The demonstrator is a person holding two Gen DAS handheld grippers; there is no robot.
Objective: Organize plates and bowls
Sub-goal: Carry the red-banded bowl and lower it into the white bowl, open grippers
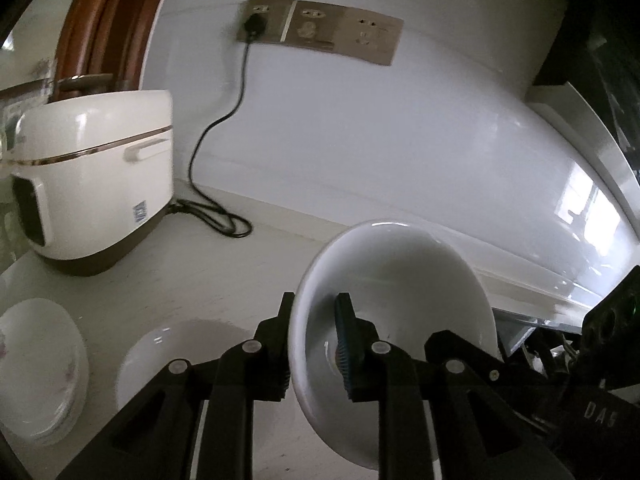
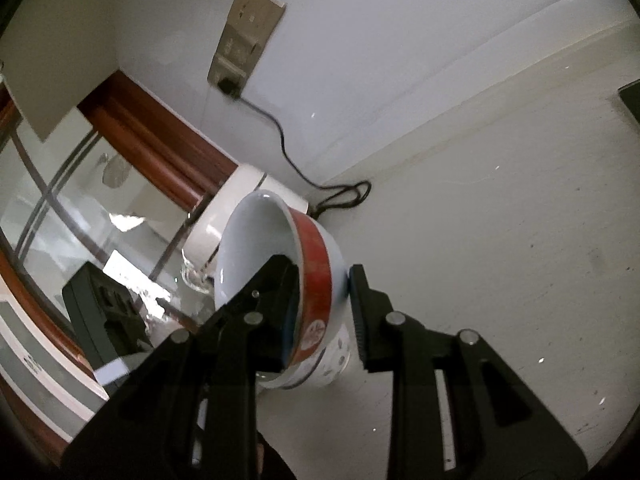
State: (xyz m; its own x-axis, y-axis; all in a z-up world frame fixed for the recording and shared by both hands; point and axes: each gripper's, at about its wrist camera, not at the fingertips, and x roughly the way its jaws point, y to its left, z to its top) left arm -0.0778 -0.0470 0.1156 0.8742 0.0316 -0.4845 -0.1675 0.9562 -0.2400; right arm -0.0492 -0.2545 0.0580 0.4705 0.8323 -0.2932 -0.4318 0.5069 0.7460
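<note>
In the left wrist view my left gripper (image 1: 314, 340) is shut on the rim of a plain white bowl (image 1: 400, 300), one finger outside and one inside, and holds it tilted above the counter. Below it lie a white plate (image 1: 160, 356) and a stack of flowered bowls (image 1: 44, 368) at the left edge. In the right wrist view my right gripper (image 2: 324, 312) has one finger inside a red-banded white bowl (image 2: 316, 280) and the other finger close beside its outer wall. The bowl is tilted on its side above the counter.
A white rice cooker (image 1: 96, 184) stands at the back left, its black cord (image 1: 216, 128) running to a wall socket panel (image 1: 320, 28). A glossy white cabinet edge (image 1: 560, 208) lies on the right. A glass door with a wooden frame (image 2: 152, 136) is to the right gripper's left.
</note>
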